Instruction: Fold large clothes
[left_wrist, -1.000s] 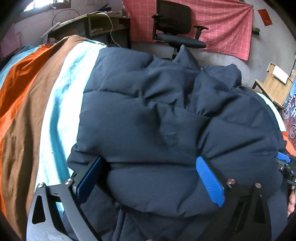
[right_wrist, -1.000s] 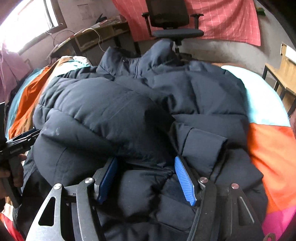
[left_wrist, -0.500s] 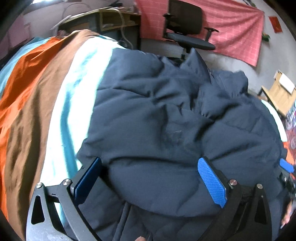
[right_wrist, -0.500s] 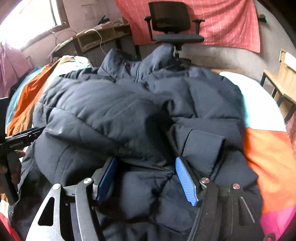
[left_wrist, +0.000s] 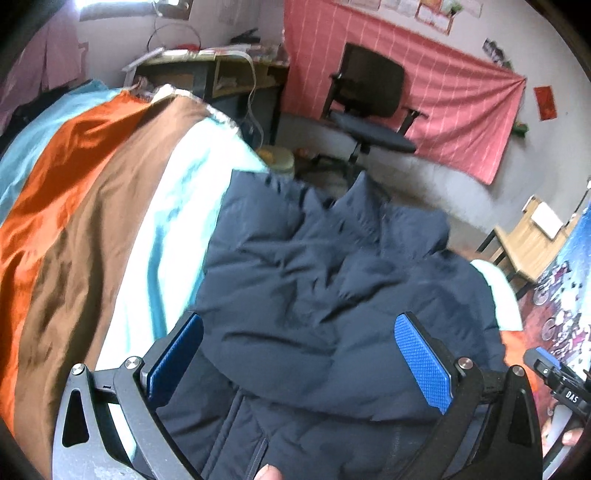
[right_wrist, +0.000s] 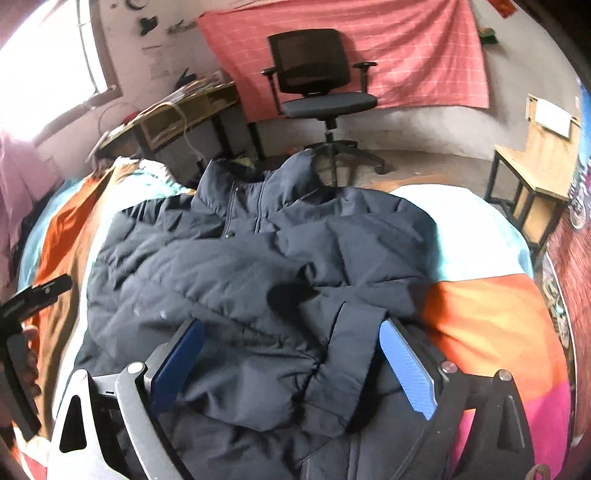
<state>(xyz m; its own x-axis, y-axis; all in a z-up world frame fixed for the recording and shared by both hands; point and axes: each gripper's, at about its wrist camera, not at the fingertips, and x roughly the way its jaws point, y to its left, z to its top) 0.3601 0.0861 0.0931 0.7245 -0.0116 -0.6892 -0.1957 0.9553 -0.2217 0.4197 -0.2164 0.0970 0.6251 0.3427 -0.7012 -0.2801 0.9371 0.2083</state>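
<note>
A dark navy puffer jacket (left_wrist: 332, 280) lies bunched on the striped bedspread (left_wrist: 92, 229), its lower part folded up over its body. My left gripper (left_wrist: 299, 358) is open, its blue pads (left_wrist: 423, 360) wide apart above the folded hem, gripping nothing. In the right wrist view the jacket (right_wrist: 258, 273) shows its collar and zip at the far end and a sleeve cuff (right_wrist: 354, 350) near the front. My right gripper (right_wrist: 291, 363) is open over the cuff, pads (right_wrist: 404, 369) apart. Each gripper shows at the edge of the other's view.
A black office chair (right_wrist: 317, 85) stands beyond the bed before a red cloth on the wall. A cluttered desk (right_wrist: 177, 110) is at the back left. A wooden stool (right_wrist: 535, 155) stands at the right. The bedspread (right_wrist: 491, 321) is orange and pink at the right.
Both grippers have risen and pulled back from the jacket, and their jaws have opened wider. The folded jacket now lies lower and farther off in both views.
</note>
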